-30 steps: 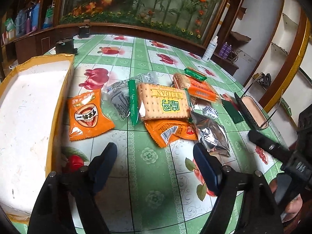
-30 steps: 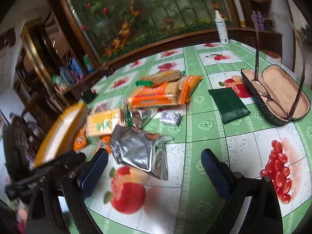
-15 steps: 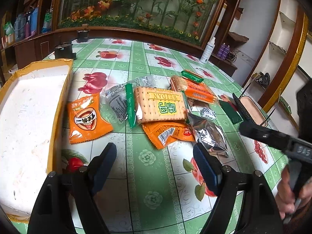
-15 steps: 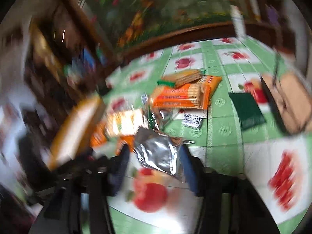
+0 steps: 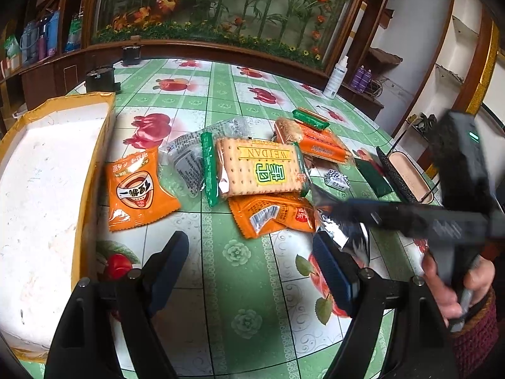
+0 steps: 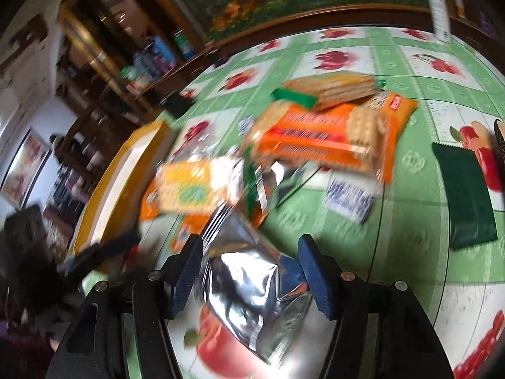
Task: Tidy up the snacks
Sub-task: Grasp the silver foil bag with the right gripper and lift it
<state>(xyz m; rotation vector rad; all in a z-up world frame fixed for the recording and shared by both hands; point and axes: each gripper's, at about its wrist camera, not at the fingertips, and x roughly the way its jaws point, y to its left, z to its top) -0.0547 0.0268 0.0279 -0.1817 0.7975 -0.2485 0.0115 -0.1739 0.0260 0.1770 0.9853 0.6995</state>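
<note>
Snack packets lie heaped on the green fruit-print table: an orange packet [image 5: 139, 189], a WEIDAN biscuit pack [image 5: 258, 170], an orange cracker pack [image 6: 322, 135] and a silver foil packet [image 6: 252, 297]. The silver packet [image 5: 347, 233] rests on the table between the fingers of my right gripper [image 6: 249, 252]. Both pads lie against its sides, though the jaws are opening slightly. A hand holds that gripper at the right of the left wrist view, one finger [image 5: 378, 213] reaching over the foil. My left gripper [image 5: 249, 252] hangs open above bare tablecloth, nothing in it.
A yellow-rimmed box [image 5: 94, 158] with a white inside stands at the left. A dark green cloth [image 6: 470, 195] and an open glasses case [image 5: 407, 180] lie at the right. A small patterned sweet [image 6: 347, 199] sits near the heap, a spray bottle [image 5: 336, 77] at the far edge.
My right gripper has swung in over the heap and its jaws have narrowed around the silver packet. In the left wrist view it has come further in from the right. The left gripper has stayed put.
</note>
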